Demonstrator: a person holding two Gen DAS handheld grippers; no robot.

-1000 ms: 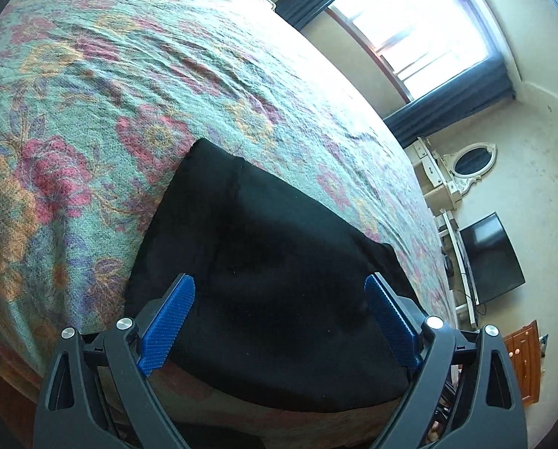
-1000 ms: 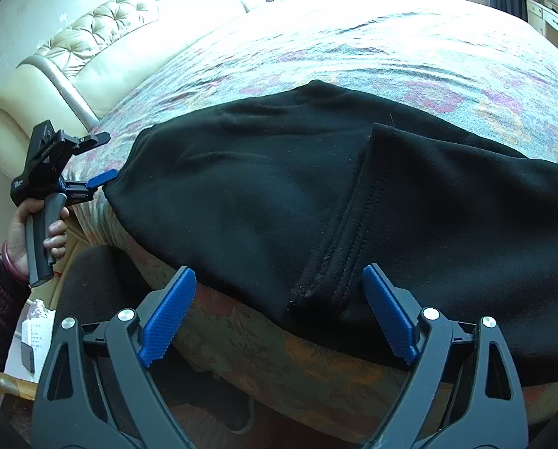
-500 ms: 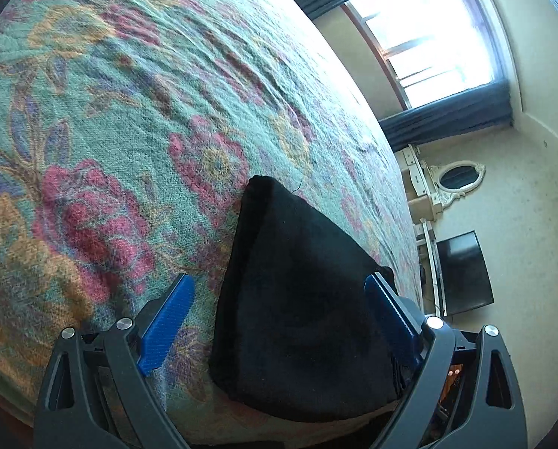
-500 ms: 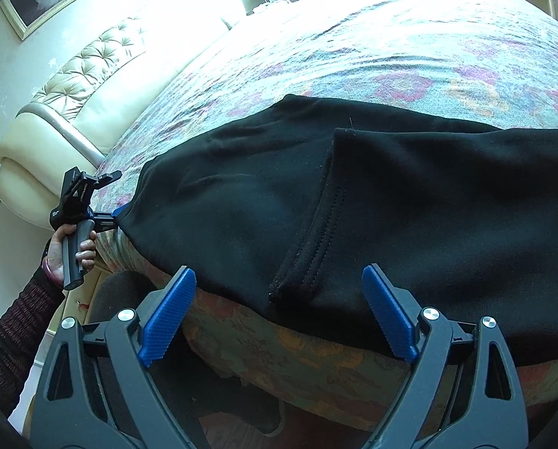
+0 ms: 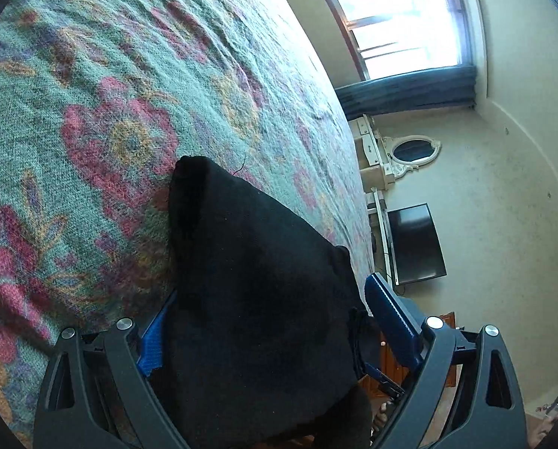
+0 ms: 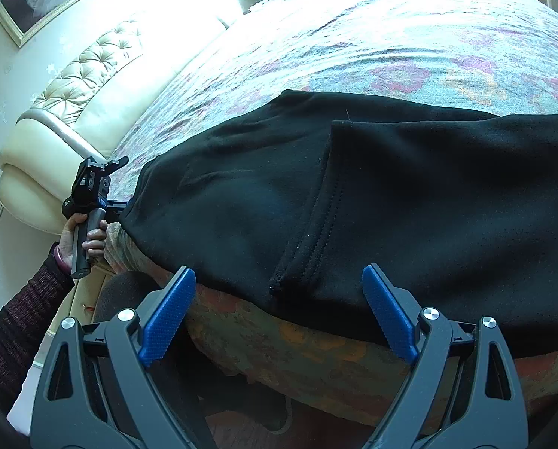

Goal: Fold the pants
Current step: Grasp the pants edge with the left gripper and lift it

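- Moments earlier clear of the cloth, the left gripper [image 5: 264, 336] had slid onto the black pants [image 6: 353, 202]; an end of the garment now lay between its wide-open jaws, unclamped, which suggested a grasp was near.
- Meanwhile the right gripper [image 6: 279, 314] hovered, jaws spread and empty, at lower centre of its view, just short of the pants' hem [image 6: 308, 247] on the floral bedspread [image 5: 129, 112].
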